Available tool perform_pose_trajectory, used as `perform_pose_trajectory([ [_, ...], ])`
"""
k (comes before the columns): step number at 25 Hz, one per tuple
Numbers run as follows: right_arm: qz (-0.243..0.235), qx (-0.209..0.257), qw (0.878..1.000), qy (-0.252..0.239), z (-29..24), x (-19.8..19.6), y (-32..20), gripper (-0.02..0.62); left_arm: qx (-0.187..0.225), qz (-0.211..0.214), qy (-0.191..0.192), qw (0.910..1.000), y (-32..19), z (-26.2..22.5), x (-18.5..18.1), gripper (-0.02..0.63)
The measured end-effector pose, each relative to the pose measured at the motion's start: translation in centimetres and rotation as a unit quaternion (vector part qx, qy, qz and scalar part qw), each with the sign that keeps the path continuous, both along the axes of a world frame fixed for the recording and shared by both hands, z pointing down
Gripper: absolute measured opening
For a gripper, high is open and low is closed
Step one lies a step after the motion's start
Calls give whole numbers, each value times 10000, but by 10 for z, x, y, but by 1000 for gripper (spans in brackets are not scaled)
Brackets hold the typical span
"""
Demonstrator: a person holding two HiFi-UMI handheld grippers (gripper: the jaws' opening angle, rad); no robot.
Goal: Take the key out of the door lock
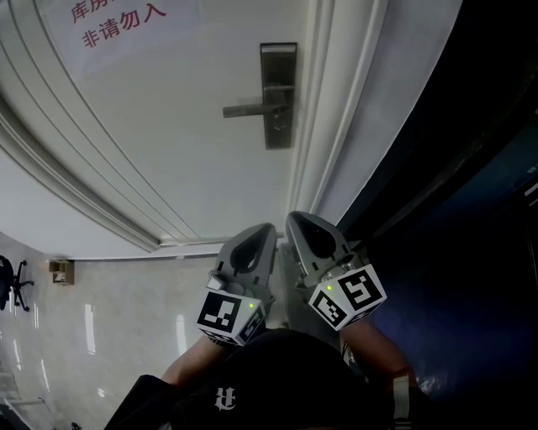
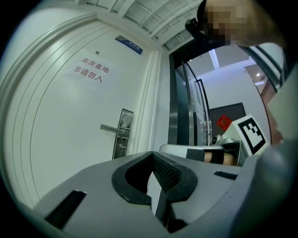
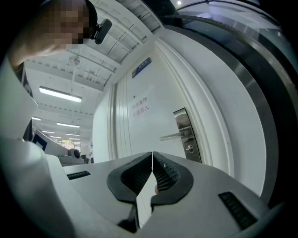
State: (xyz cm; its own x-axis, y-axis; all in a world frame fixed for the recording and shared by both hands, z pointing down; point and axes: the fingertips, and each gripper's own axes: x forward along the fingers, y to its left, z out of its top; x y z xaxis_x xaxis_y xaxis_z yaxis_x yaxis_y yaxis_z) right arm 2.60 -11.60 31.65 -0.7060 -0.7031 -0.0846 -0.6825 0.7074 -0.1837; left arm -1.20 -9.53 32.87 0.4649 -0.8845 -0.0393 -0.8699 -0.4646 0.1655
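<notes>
A white door (image 1: 168, 126) carries a steel lock plate (image 1: 278, 94) with a lever handle (image 1: 250, 108) pointing left. Below the lever a small stub, apparently the key (image 3: 189, 148), sticks out of the plate; it also shows in the left gripper view as the key (image 2: 121, 148). My left gripper (image 1: 252, 239) and right gripper (image 1: 304, 225) are held side by side, well short of the door and below the lock. Both point toward it. Each one's jaws meet at the tip with nothing between them: the left gripper (image 2: 152, 153) and the right gripper (image 3: 152, 153).
A red-lettered notice (image 1: 118, 23) hangs on the door's upper part. The white door frame (image 1: 324, 109) runs along the lock side, with a dark glass wall (image 1: 454, 168) to the right. Glossy tiled floor (image 1: 92, 327) lies at lower left.
</notes>
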Motion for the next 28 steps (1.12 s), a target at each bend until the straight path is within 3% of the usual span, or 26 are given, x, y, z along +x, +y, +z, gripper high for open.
perform_pose_trajectory([
  [8, 356, -17, 9993, 70, 7, -16, -81, 17, -57, 145, -17, 9999, -75, 6, -22, 5],
  [13, 827, -51, 9962, 273, 15, -25, -139, 24, -61, 314, -18, 9995, -119, 5, -37, 5],
  [15, 1006, -59, 9943, 348, 19, -28, -160, 96, -90, 405, -1, 9991, -134, 5, -41, 5],
  [24, 1674, 16, 9827, 797, 35, -39, -226, 175, -111, 702, 37, 9975, -187, 12, -58, 5],
  [28, 1890, -10, 9776, 931, 39, -43, -240, 178, -104, 792, 36, 9968, -199, 14, -64, 5],
])
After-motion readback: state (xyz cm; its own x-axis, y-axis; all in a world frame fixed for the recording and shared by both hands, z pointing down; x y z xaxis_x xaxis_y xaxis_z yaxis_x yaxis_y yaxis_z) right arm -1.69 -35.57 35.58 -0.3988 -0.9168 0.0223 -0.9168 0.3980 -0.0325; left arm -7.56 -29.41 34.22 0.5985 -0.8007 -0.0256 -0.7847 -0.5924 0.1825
